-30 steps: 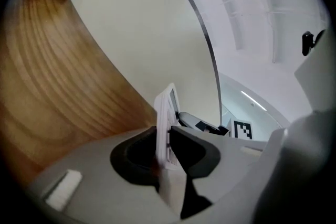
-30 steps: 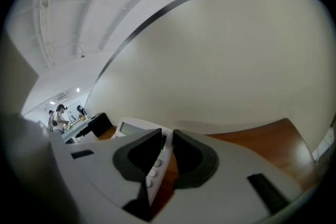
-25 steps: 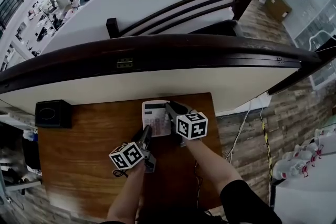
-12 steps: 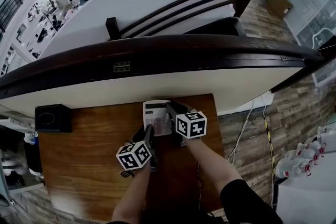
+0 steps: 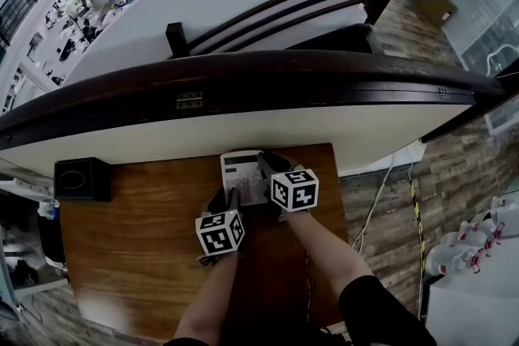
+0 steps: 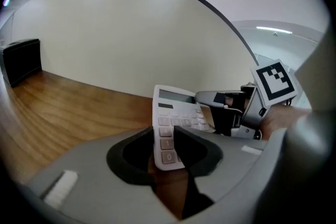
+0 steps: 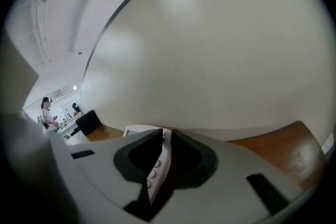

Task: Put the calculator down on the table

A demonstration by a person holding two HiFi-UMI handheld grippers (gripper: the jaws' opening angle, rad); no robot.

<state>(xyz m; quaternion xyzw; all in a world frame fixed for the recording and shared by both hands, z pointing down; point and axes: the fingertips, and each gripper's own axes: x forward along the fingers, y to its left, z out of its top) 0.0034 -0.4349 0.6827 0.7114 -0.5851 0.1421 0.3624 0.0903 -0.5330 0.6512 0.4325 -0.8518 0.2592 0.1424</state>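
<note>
A white calculator (image 5: pixel 241 177) lies at the far edge of the wooden table (image 5: pixel 130 239), close to the wall. My right gripper (image 5: pixel 263 168) is shut on its right edge; in the right gripper view the calculator (image 7: pixel 159 165) shows edge-on, pinched between the jaws of that gripper (image 7: pixel 165 150). My left gripper (image 5: pixel 220 202) is at its near end. In the left gripper view the calculator (image 6: pixel 170 113) has its bottom corner between the jaws of my left gripper (image 6: pixel 168 145). Those jaws are opening and do not clearly press on it. The right gripper (image 6: pixel 210 100) shows there too.
A black box (image 5: pixel 81 178) stands at the table's far left corner. A white partition (image 5: pixel 243 126) topped by a dark rail runs along the back edge. The table's right edge drops to wood-look floor (image 5: pixel 389 198).
My left gripper has moved right and forward to the calculator's near end and has rolled; its marker cube now faces up. The right gripper and the calculator have stayed put.
</note>
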